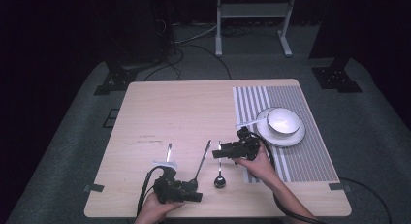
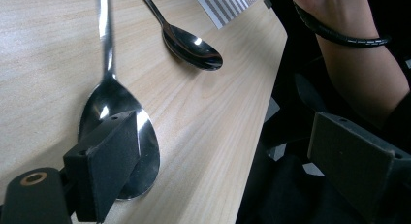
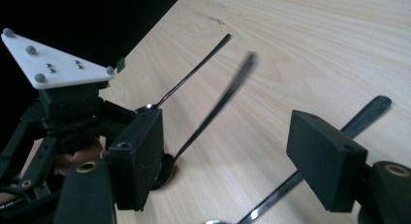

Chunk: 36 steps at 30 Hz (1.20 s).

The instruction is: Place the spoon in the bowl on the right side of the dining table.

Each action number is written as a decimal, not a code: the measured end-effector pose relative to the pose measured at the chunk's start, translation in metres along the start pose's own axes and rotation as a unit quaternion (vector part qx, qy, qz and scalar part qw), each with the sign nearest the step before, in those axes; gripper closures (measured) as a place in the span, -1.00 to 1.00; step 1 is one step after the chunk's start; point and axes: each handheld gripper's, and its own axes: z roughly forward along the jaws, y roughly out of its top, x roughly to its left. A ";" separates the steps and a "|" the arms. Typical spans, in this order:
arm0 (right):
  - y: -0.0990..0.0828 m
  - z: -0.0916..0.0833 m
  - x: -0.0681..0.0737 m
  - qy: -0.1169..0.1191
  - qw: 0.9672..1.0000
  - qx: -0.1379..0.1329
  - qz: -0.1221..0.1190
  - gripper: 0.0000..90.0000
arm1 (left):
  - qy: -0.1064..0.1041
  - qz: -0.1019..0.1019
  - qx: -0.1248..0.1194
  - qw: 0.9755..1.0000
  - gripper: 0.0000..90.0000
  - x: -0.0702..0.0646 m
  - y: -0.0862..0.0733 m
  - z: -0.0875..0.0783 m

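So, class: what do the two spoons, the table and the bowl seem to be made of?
Spoons: probably polished steel, with mirror-like highlights.
Table: pale wood or wood-look laminate, showing fine grain lines, matte.
Bowl: likely glazed white ceramic, smooth and glossy, though plastic can't be ruled out.

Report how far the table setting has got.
Done: bowl on plate on the striped mat. In hand: right tool, jaws open, hovers by the small spoon; left tool sits open at the large spoon. Left: both spoons remain off the mat.
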 end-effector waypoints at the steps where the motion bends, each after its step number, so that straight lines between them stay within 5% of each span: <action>1: 0.001 0.002 0.000 0.001 1.000 0.000 0.001 -0.33 | 0.000 0.000 0.000 1.000 -0.78 0.000 0.000 0.000; 13: 0.009 0.018 0.000 -0.008 1.000 0.006 0.007 0.06 | -0.002 0.000 -0.001 1.000 -0.78 0.000 0.000 0.000; 29: 0.021 0.040 -0.001 -0.007 1.000 0.007 0.020 0.21 | -0.005 -0.001 -0.002 1.000 -0.78 0.001 0.000 0.000; 36: 0.023 0.047 -0.001 -0.006 1.000 0.015 0.021 0.45 | -0.005 -0.001 -0.002 1.000 -0.78 0.001 0.000 0.000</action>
